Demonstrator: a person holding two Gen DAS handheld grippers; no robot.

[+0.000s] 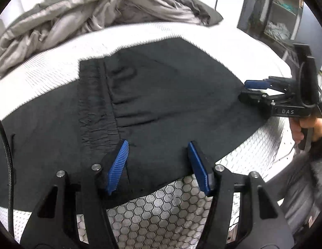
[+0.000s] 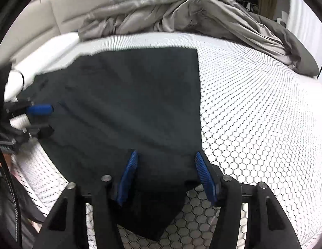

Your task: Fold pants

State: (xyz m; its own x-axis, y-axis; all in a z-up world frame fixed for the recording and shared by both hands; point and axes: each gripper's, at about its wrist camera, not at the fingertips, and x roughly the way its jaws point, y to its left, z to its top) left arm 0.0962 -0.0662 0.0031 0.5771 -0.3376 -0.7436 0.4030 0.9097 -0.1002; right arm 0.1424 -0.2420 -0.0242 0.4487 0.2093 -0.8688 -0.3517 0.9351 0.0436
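Observation:
Black pants (image 1: 161, 87) lie flat on the white honeycomb-patterned mattress (image 1: 161, 213), their gathered waistband (image 1: 94, 103) running toward me left of centre. My left gripper (image 1: 157, 145) hovers over the pants' near edge, jaws open, cloth below the blue pads (image 1: 117, 166) but not pinched. The right gripper (image 1: 249, 90) sits at the pants' right edge, one finger above the other with a gap between them. In the right wrist view the pants (image 2: 129, 95) spread ahead, and my right gripper (image 2: 166, 153) stands open over their near corner. The left gripper (image 2: 43, 119) shows at the left edge, open.
A crumpled grey duvet (image 1: 94, 10) is heaped along the far side of the bed (image 2: 181, 10). A beige headboard (image 2: 63, 14) stands at the far left. A shelf unit (image 1: 281, 14) is beyond the bed's right corner. A hand (image 1: 306, 128) holds the right gripper's handle.

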